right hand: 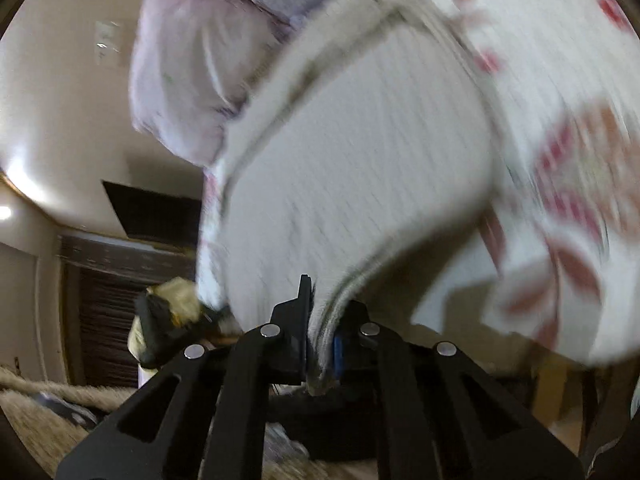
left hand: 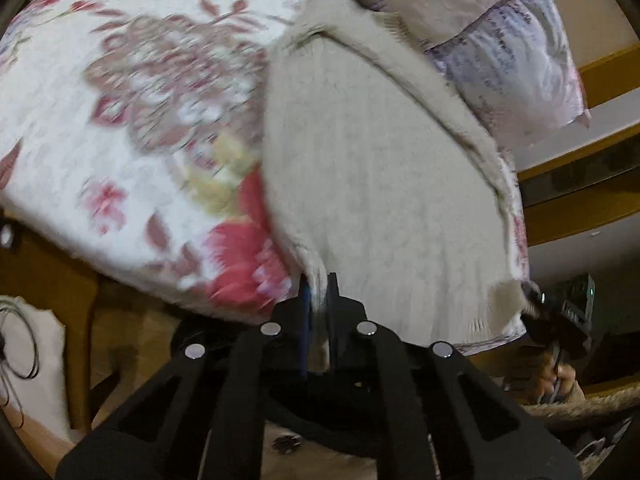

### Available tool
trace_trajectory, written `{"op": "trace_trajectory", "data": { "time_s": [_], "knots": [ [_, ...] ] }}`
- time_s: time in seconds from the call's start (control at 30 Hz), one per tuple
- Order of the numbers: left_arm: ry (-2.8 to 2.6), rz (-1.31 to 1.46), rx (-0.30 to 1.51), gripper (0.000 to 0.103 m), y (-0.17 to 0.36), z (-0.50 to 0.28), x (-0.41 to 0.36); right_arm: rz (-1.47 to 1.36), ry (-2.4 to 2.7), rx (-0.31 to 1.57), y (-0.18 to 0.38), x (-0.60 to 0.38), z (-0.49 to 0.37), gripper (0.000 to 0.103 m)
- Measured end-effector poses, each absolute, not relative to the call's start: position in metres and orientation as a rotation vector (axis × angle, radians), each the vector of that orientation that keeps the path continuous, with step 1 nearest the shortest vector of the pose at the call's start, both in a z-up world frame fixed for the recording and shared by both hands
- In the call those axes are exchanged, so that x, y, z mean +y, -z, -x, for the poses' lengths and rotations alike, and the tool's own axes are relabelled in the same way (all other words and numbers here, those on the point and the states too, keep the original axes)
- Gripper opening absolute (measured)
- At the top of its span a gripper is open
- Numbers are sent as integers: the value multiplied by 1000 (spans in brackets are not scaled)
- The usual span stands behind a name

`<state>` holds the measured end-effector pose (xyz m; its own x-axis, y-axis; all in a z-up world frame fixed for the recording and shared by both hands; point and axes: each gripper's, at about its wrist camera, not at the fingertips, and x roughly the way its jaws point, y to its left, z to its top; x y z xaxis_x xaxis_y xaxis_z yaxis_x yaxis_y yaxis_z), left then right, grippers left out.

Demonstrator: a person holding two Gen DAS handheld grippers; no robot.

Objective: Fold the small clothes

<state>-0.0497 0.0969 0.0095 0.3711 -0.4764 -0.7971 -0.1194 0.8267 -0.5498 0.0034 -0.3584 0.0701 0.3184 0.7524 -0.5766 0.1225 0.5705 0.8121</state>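
A cream knitted sweater (left hand: 372, 168) lies on a floral bedspread (left hand: 132, 112). My left gripper (left hand: 319, 280) is shut on the sweater's near hem corner. In the right wrist view the same sweater (right hand: 352, 152) fills the middle, and my right gripper (right hand: 320, 312) is shut on its other hem corner, with folded layers of knit between the fingers. The right gripper also shows at the sweater's right edge in the left wrist view (left hand: 536, 300). The left gripper shows at the left in the right wrist view (right hand: 168, 320). Both views are motion-blurred.
A lilac patterned pillow (left hand: 512, 56) lies at the head of the bed beyond the sweater, also in the right wrist view (right hand: 188, 72). Wooden furniture (left hand: 580, 184) stands at the right. A white bag with cables (left hand: 28, 360) sits low left.
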Motion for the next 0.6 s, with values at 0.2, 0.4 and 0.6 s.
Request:
{"op": "trace_trajectory", "data": {
  "time_s": [0.2, 0.4, 0.6],
  "knots": [
    [321, 577, 966, 6, -68, -57, 102, -938, -470, 948, -108, -377, -102, 9],
    [203, 458, 808, 32, -107, -205, 105, -927, -265, 866, -99, -389, -220, 40],
    [176, 463, 981, 61, -57, -219, 129, -863, -190, 960, -69, -375, -211, 79]
  ]
}}
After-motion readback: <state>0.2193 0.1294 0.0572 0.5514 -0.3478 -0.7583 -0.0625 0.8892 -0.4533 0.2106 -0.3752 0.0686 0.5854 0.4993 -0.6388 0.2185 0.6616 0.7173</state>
